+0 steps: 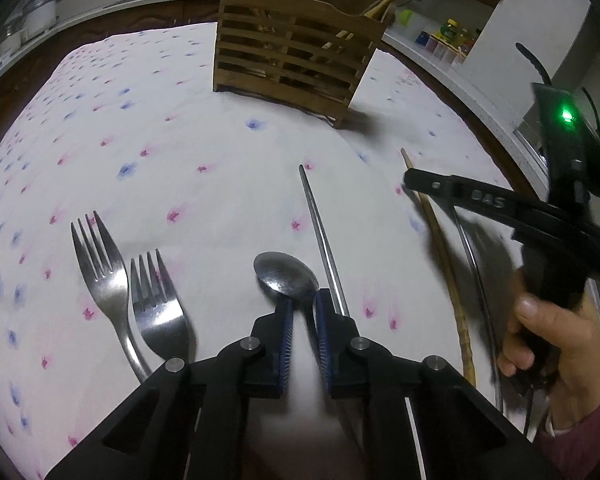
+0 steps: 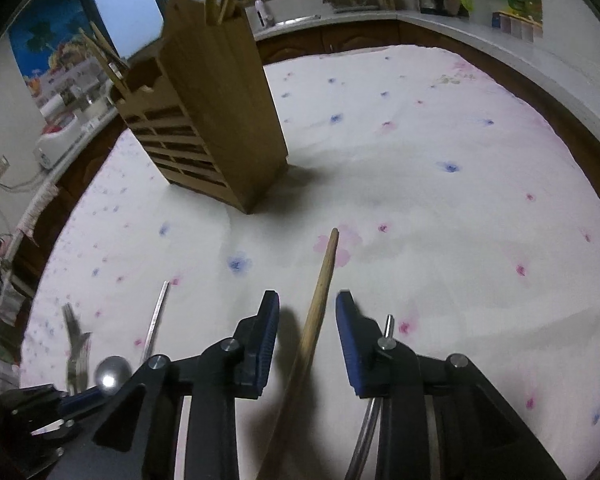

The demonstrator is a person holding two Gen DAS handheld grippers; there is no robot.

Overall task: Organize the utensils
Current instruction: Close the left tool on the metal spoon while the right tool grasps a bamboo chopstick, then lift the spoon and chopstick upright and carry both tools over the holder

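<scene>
- Left wrist view: the left tongs (image 1: pixel 304 312) stand slightly parted low over the white floral-cloth surface (image 1: pixel 172 128), their blue pads either side of the neck of a shiny steel spoon (image 1: pixel 286 274); whether the pads touch it cannot be told, and its handle is hidden beneath the tongs
- Two steel forks (image 1: pixel 112 280) lie side by side left of the spoon, handles cut off by the tongs' body
- A thin metal chopstick (image 1: pixel 324 240) lies just right of the spoon, its lower end hidden
- Right tongs (image 2: pixel 306 312) hang open, straddling a light wooden chopstick (image 2: pixel 320 300) without touching it; its near end runs out of view
- A second metal chopstick (image 2: pixel 387 326) pokes out behind the right pad, mostly hidden
- The slatted brown wooden utensil holder (image 2: pixel 216 120) stands upright farther back on the cloth, holding wooden chopsticks whose tops are cropped
- Spoon and forks look blurred at the right wrist view's lower left
</scene>
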